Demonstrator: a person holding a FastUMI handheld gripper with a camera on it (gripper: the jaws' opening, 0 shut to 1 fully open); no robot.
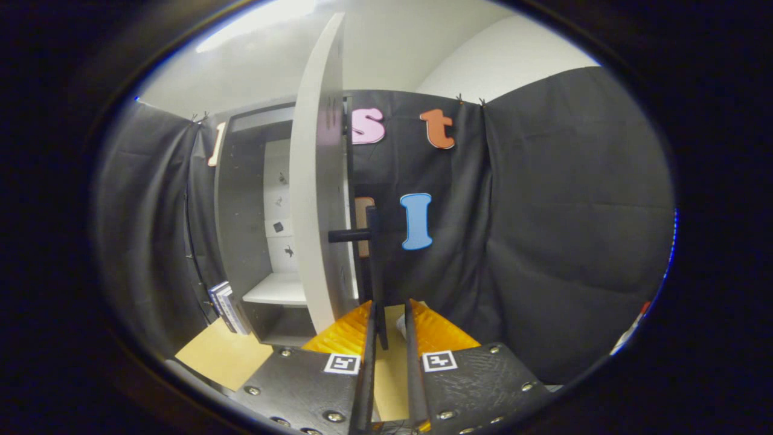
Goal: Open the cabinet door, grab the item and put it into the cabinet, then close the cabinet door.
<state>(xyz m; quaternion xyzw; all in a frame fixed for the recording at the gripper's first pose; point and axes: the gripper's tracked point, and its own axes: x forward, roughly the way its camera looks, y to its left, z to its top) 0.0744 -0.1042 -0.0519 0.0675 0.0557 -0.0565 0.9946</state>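
Between the narrowly parted fingers point(388, 314) hangs the open cabinet door's point(317, 199) black handle point(374, 266), grip unclear.

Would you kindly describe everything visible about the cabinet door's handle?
The handle is a matte black bar, upright, standing off the outer face of the white cabinet door on a short horizontal post; a second post cannot be seen. The door stands swung open, seen nearly edge-on. The bar's lower end runs down between the fingers of the gripper, whose fingers are close together; whether both press on it cannot be told. The black booth wall lies behind it.
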